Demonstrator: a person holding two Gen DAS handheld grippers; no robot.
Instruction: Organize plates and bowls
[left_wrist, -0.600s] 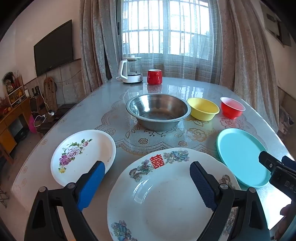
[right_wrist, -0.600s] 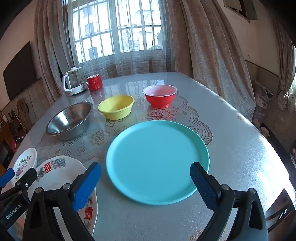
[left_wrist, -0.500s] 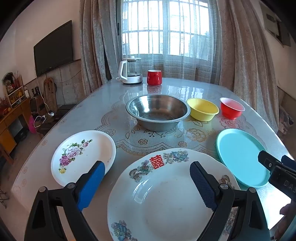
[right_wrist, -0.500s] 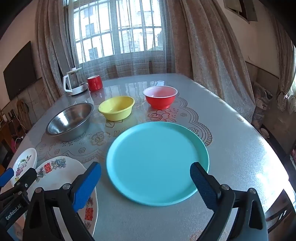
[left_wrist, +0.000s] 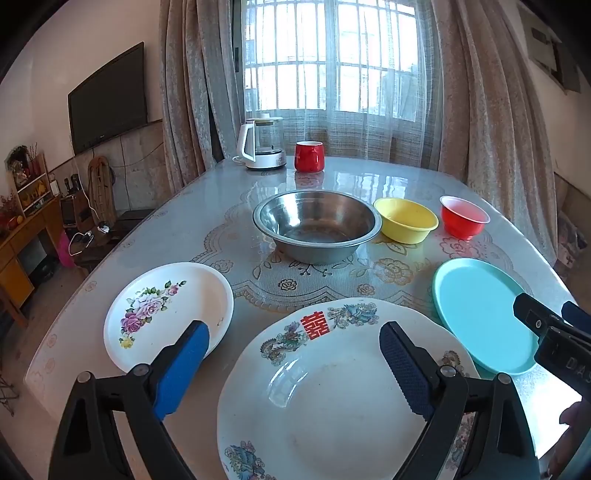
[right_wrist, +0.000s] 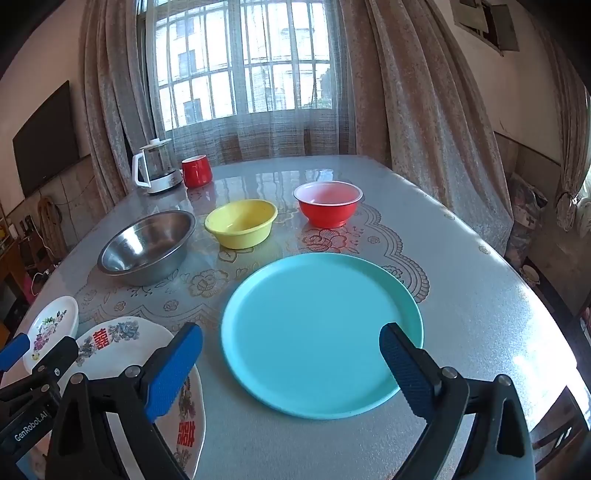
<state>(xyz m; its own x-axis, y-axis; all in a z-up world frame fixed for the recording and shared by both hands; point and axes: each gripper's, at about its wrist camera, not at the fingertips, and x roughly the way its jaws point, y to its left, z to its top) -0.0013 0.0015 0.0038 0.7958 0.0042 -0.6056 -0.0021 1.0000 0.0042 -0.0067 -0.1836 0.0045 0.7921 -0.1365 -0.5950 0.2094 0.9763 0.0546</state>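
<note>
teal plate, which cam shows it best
The right wrist view: the teal plate lies whole and central there, only its near rim crossed by the open right tongs. In the left wrist view it sits at the right edge, foreshortened, with the right tongs covering part of its near side.

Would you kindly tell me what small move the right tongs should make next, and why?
Probably lower the right tongs, which are open and empty, toward the near rim of the teal plate. That plate lies alone on the table, directly ahead of them, and nothing has been stacked yet, so gripping its edge seems the natural first step.
</note>
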